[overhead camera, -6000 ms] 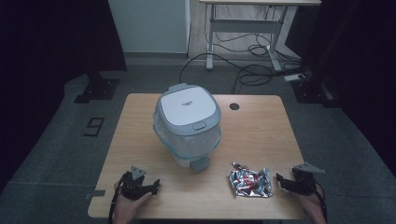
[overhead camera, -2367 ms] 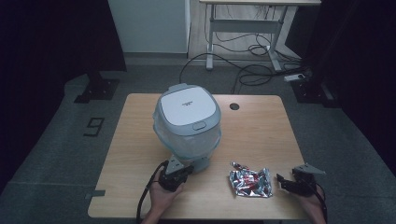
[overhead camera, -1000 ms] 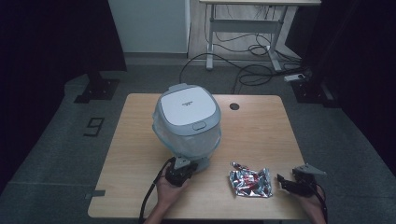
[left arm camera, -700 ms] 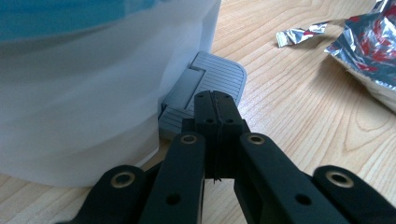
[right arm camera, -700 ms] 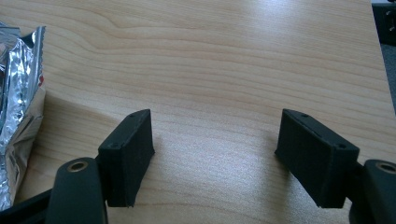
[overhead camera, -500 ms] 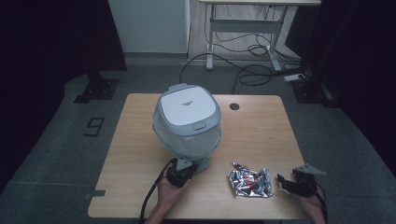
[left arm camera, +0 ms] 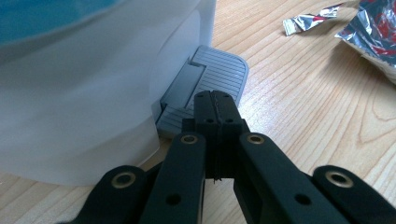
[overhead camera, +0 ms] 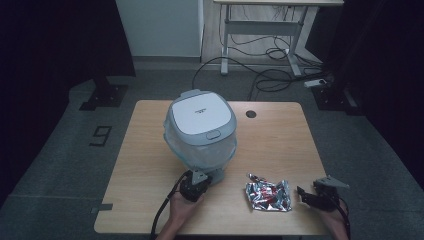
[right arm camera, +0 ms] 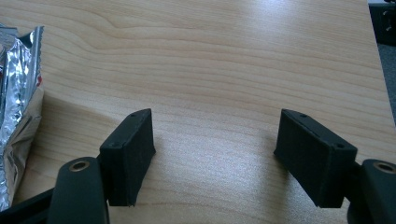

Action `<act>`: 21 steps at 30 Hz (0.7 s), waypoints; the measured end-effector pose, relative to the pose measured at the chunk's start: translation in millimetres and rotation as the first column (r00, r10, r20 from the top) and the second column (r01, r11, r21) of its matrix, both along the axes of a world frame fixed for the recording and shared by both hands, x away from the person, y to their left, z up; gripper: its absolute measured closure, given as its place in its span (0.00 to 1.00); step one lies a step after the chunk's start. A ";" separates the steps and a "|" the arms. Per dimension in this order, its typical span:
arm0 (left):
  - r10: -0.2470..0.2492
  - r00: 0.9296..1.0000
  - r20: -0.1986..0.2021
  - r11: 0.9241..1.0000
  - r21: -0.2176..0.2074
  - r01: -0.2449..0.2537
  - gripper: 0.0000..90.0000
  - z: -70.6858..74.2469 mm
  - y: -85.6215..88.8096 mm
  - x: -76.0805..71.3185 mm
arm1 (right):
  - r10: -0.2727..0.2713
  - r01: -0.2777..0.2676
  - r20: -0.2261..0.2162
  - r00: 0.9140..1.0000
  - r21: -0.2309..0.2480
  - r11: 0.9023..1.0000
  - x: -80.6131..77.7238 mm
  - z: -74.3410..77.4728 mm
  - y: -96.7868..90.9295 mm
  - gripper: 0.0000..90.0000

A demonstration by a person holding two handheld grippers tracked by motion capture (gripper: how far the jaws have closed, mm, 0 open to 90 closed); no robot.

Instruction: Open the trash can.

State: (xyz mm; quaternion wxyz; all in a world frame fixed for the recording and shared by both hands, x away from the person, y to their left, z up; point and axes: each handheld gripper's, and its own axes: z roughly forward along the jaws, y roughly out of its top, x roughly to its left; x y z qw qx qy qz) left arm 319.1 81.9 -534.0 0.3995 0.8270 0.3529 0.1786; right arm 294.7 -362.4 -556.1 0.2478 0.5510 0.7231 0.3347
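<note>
High view: white pedal bin (overhead camera: 201, 131) w/ grey lid closed, contents not visible, mid surface (overhead camera: 280, 145). Left claw (left arm camera: 211, 100) fully closed, empty, tips on bin's grey foot pedal (left arm camera: 205, 88). Right claw (right arm camera: 214, 151) wide open, empty, low over surface just right of foil packet (overhead camera: 268, 195).

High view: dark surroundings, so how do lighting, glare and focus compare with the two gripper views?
High view: lit table, black edges. Left gripper view: bin blurred and washed out, pedal sharp. Right gripper view: glare on far wood, foil packet glinting.
</note>
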 end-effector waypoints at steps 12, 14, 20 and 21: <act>0.002 0.998 0.056 0.997 0.077 -0.006 1.00 -0.7 -7.0 -5.3 | -0.002 0.002 0.000 1.000 0.001 1.000 -0.1 0.0 0.0 0.31; 0.001 0.998 0.060 0.997 0.083 -0.006 1.00 -0.9 -7.5 -5.6 | -0.002 0.002 0.001 1.000 0.001 1.000 0.0 0.0 0.0 0.31; -0.001 0.999 0.037 0.999 0.048 -0.001 1.00 -1.4 -4.1 -2.9 | -0.002 0.002 0.001 1.000 0.001 1.000 -0.1 0.0 -0.1 0.31; -0.001 0.999 0.036 0.999 0.047 -0.001 1.00 -1.4 -4.1 -2.8 | -0.002 0.002 0.001 1.000 0.001 1.000 -0.1 0.0 -0.1 0.31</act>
